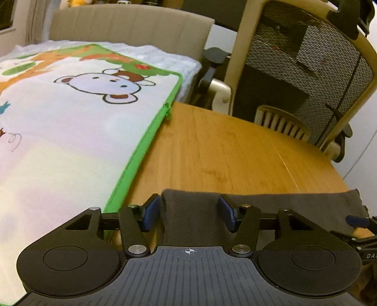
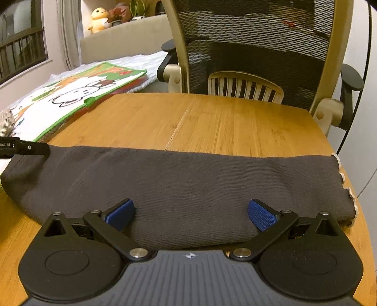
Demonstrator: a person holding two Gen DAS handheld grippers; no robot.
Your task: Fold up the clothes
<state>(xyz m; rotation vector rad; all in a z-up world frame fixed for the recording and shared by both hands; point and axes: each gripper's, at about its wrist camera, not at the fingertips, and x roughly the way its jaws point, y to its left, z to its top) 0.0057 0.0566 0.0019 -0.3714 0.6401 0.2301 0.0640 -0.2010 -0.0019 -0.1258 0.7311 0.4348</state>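
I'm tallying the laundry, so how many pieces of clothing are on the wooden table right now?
1. A single dark grey knit garment lies flat along the near edge of the wooden table, under both grippers. Anything folded beneath it or outside the frames would be hidden.

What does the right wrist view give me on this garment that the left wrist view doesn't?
Only the right wrist view: the dark grey garment laid full width across the wooden table, its white scalloped trim at the right end, and the yellow plush toy.
Only the left wrist view: the bear print close up, and the left gripper open over the cloth.
Both: the green-edged cartoon mat, the mesh office chair, and the right gripper, open.
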